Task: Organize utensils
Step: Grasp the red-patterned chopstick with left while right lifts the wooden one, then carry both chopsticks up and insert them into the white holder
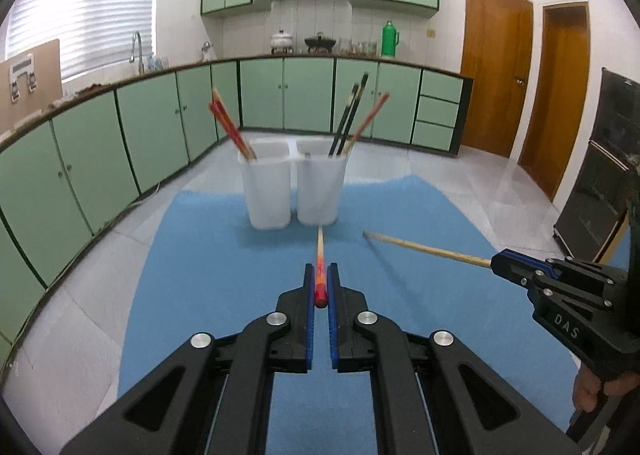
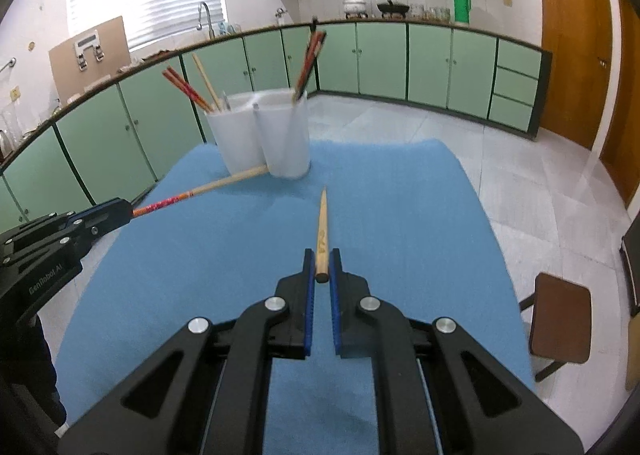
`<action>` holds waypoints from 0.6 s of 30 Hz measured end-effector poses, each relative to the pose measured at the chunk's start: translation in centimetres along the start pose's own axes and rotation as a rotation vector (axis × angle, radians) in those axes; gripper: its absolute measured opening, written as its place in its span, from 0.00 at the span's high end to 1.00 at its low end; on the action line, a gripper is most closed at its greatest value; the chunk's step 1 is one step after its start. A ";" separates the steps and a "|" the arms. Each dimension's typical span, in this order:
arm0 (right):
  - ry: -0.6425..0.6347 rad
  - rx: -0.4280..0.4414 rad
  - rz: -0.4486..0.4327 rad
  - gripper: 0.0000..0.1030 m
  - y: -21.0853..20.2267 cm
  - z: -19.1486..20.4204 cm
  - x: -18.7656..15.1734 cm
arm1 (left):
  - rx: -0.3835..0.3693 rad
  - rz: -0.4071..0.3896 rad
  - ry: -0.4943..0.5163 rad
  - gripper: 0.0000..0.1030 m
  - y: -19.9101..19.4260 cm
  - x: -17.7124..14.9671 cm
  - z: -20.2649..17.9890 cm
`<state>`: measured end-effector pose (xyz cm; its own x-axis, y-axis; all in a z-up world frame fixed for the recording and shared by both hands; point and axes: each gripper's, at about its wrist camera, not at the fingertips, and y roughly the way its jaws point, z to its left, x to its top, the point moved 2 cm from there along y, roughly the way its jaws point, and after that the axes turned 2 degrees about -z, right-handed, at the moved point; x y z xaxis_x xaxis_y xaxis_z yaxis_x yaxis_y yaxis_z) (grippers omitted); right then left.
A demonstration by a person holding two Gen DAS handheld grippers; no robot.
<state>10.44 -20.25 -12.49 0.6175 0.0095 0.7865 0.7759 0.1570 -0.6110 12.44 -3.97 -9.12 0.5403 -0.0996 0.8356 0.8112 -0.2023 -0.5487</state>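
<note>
Red-patterned chopstick (image 1: 320,275) sits clamped in the left hand-held gripper (image 1: 320,287), tip aimed at twelve o'clock toward the twin white holders (image 1: 294,187). Right hand-held gripper (image 2: 322,271) grips the plain wooden chopstick (image 2: 322,235). Mid-carry, I judge; next, tip each upright and drop it into its matching cup.

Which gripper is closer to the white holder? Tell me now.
Left. The left gripper points its red chopstick so the tip reaches the base of the white holder. The right gripper sits farther back, its plain chopstick short of it.
</note>
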 end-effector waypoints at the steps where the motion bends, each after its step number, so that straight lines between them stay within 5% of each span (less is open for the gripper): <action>1: -0.001 0.003 -0.007 0.94 -0.2 0.0 0.5 | 0.002 -0.009 0.005 0.95 -0.2 0.4 0.0; 18: -0.056 0.091 -0.081 0.94 -2.1 0.7 8.2 | -0.027 -0.123 0.037 0.95 -0.8 5.9 1.9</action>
<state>13.80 -19.82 -4.72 0.5431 0.0484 0.8383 0.8064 0.2480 -0.5368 15.37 -2.55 -3.80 0.4281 -0.1082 0.8972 0.8642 -0.2415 -0.4415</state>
